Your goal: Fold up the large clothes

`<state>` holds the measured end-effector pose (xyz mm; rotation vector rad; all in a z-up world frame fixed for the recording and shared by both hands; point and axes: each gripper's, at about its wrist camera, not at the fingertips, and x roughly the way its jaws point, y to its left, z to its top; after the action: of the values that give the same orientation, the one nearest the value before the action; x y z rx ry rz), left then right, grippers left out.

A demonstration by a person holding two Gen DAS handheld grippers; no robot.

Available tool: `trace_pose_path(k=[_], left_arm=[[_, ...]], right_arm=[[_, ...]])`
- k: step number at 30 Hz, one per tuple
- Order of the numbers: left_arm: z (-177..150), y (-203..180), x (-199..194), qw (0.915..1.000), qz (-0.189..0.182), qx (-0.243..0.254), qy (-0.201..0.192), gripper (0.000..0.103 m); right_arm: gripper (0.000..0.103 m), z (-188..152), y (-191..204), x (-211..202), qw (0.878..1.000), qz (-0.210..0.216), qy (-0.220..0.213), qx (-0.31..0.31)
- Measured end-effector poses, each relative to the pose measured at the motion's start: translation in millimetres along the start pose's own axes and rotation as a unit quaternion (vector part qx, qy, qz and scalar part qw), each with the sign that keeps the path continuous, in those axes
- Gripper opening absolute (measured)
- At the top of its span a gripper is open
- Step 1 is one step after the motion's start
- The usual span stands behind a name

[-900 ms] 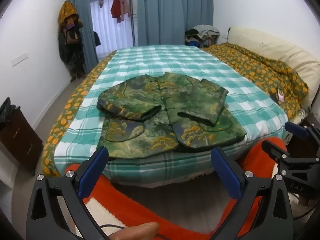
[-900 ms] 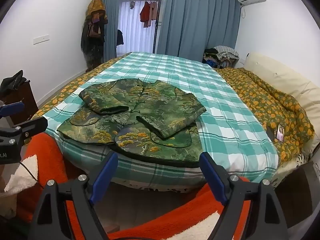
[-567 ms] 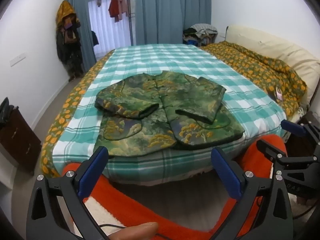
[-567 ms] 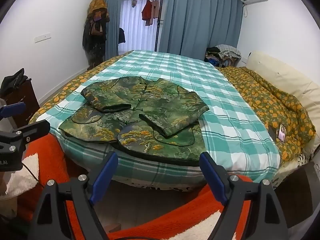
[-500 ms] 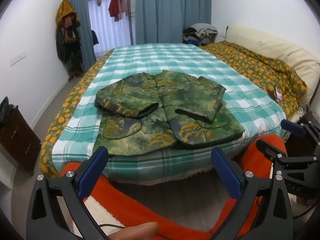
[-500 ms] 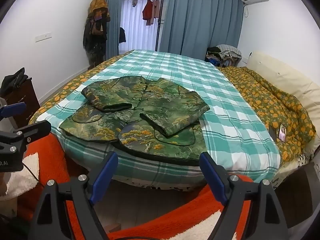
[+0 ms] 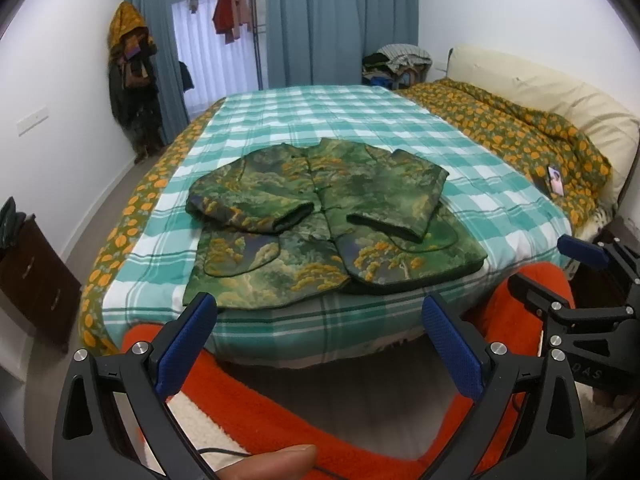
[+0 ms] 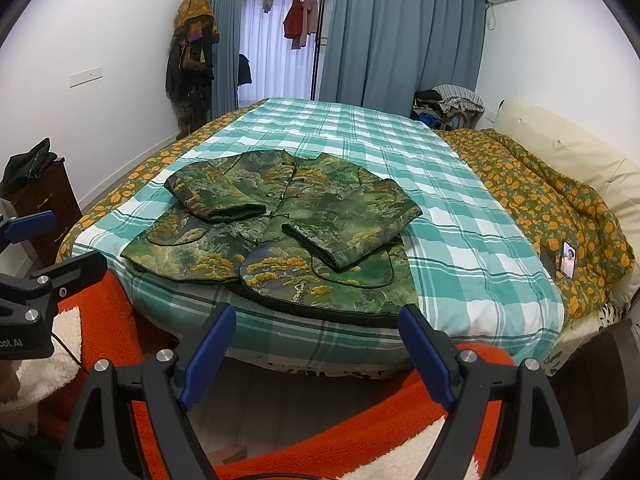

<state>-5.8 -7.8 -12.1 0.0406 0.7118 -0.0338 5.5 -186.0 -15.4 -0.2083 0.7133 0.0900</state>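
A green jacket with yellow tree print (image 7: 320, 220) lies flat on the teal checked bedspread (image 7: 360, 120), near the bed's front edge, both sleeves folded in across its front. It also shows in the right wrist view (image 8: 288, 232). My left gripper (image 7: 320, 344) is open and empty, held back from the bed's edge, in front of the jacket's hem. My right gripper (image 8: 316, 344) is open and empty, also in front of the hem. Each gripper shows at the side of the other's view: the right gripper (image 7: 576, 280), the left gripper (image 8: 36, 248).
An orange-flowered quilt (image 7: 520, 128) and cream headboard (image 7: 560, 92) lie along the bed's right side, with a phone (image 8: 568, 264) on the quilt. Red-orange fleece (image 7: 260, 404) is below the grippers. A dark cabinet (image 7: 36, 272) stands left. Blue curtains (image 8: 400, 32) hang at the back.
Both grippers have drawn slightly nearer the bed and jacket. The jacket has not moved. Both grippers stay open.
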Motion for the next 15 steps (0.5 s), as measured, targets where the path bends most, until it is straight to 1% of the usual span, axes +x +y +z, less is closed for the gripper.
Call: trace_pose_path(k=[15], left_arm=[[-2.4, -3.8, 0.7, 1.0, 0.0, 0.006, 0.002, 0.102]], right_arm=[[0.085, -2.9, 1.9, 4.0, 1.0, 0.003, 0.009, 0.003]])
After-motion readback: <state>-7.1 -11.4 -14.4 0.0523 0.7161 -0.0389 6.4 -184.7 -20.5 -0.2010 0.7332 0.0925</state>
